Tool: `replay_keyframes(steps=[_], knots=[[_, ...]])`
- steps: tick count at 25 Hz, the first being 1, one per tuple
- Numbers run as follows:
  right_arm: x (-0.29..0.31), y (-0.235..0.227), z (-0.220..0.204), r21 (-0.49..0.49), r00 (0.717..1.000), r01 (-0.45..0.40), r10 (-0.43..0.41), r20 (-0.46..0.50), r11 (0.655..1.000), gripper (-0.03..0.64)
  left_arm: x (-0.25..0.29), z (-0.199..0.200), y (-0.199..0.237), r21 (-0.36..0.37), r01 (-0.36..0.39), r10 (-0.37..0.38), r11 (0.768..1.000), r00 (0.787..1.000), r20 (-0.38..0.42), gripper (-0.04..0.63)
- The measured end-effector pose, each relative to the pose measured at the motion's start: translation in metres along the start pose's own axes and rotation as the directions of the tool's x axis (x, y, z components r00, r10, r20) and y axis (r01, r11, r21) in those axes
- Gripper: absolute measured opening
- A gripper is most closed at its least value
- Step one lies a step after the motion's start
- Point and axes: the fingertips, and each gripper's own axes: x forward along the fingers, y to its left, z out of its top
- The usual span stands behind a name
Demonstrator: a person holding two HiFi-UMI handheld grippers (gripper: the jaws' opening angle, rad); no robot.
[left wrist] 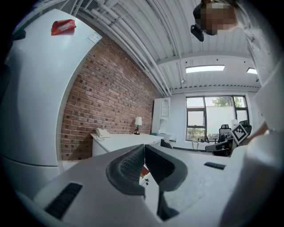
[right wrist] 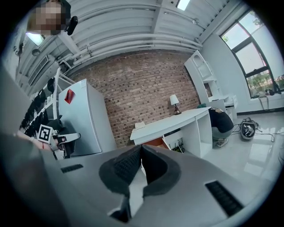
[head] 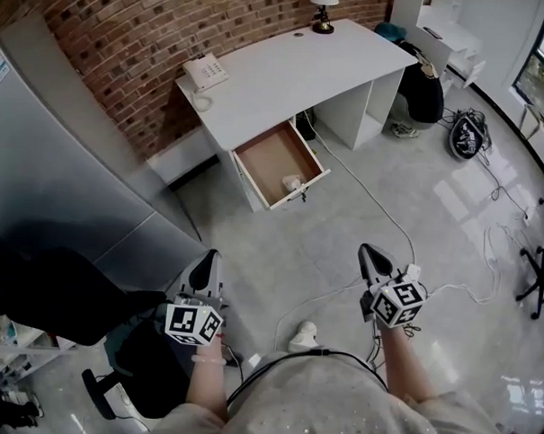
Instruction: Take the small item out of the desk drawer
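Two grippers, both clenched on nothing, both well apart from the target.

Left gripper (head: 211, 256): at 7 o'clock in the head view, roughly level. Its own view shows the pads closed together with nothing between them. Judgement: keep it as a spare and clear of the grey cabinet (head: 66, 185) at its 9 o'clock.

Drawer (head: 266, 153): at 12 o'clock, already pulled out from under the white counter (head: 287, 68), so no pull is needed. The small item (head: 293, 182) is a pale lump on the drawer floor at its 5 o'clock corner, just behind the front panel. Can't tell whether it's soft or rigid.

Right gripper (head: 366, 252): at 5 o'clock, tipped slightly down, pads shut and empty. The drawer sits at its 11 o'clock, so it looks like the better pick hand.

Step in hand, as I read it, is the approach. To do it well:
- close in, watching the floor cable (head: 363, 184) that runs across the path
- release the right gripper before it dips in
- come down from above, with the jaws clear of the front panel and side wall
- straddle the item, then squeeze
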Motion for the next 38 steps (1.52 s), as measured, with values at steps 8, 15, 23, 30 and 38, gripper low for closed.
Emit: replay_keyframes(steps=[8,15,23,30,38], knots=[[0.022,-0.018,-0.003,0.009,0.999,-0.035,0.035,-0.030,0.999,0.006,0.040,-0.007,-0.005,-0.003,0.012,-0.012,1.000,1.000,-0.008,0.006],[0.040,-0.020,-0.003,0.016,0.997,-0.071,0.072,-0.039,0.997,0.031,0.060,-0.013,-0.007,-0.007,0.023,-0.023,1.000,0.999,-0.034,0.006],[0.079,-0.026,-0.009,0.036,0.992,-0.096,0.098,-0.079,0.995,0.086,0.094,-0.025,0.007,-0.013,0.035,-0.036,0.999,0.997,-0.063,0.006],[0.124,-0.039,-0.005,0.025,0.988,-0.092,0.094,-0.120,0.995,0.103,0.149,-0.031,0.040,-0.029,0.024,-0.026,0.999,0.998,-0.062,0.006],[0.178,-0.055,-0.020,0.025,0.967,-0.116,0.119,-0.225,0.993,0.103,0.212,-0.055,0.056,-0.091,0.054,-0.062,0.994,0.994,-0.095,0.006]])
